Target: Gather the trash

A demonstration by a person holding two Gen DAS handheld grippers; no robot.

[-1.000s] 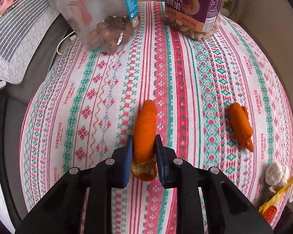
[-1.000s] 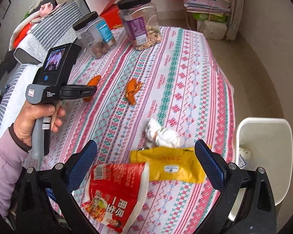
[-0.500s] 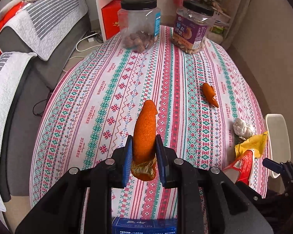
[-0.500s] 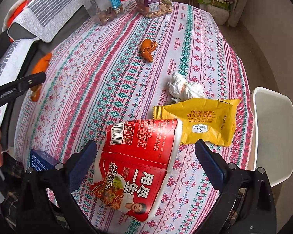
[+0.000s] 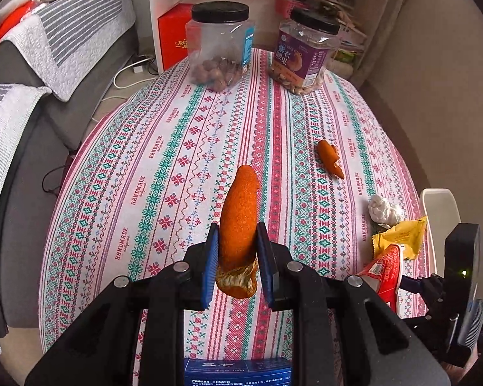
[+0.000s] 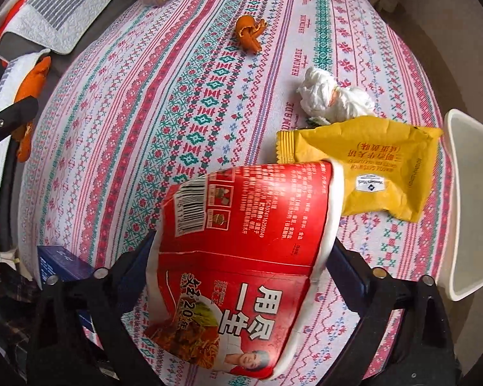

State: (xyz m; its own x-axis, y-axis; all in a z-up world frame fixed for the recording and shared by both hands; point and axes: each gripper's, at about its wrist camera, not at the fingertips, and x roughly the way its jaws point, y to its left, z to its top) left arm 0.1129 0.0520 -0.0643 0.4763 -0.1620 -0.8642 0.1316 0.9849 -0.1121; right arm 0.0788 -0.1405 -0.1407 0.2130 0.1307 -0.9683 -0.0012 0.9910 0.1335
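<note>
Left gripper (image 5: 237,251): blue pads clamped on a long piece of orange peel (image 5: 239,222), held above the patterned tablecloth (image 5: 164,160). Right gripper (image 6: 241,257): jaws spread wide around a flattened red instant-noodle cup (image 6: 241,241); whether the pads touch it cannot be told. Yellow snack wrapper (image 6: 370,167) lies just beyond the cup near the table's right edge, crumpled tissue (image 6: 331,96) touching it. A second orange peel (image 6: 249,32) lies farther in. White bin (image 6: 467,199) stands beside the right edge.
</note>
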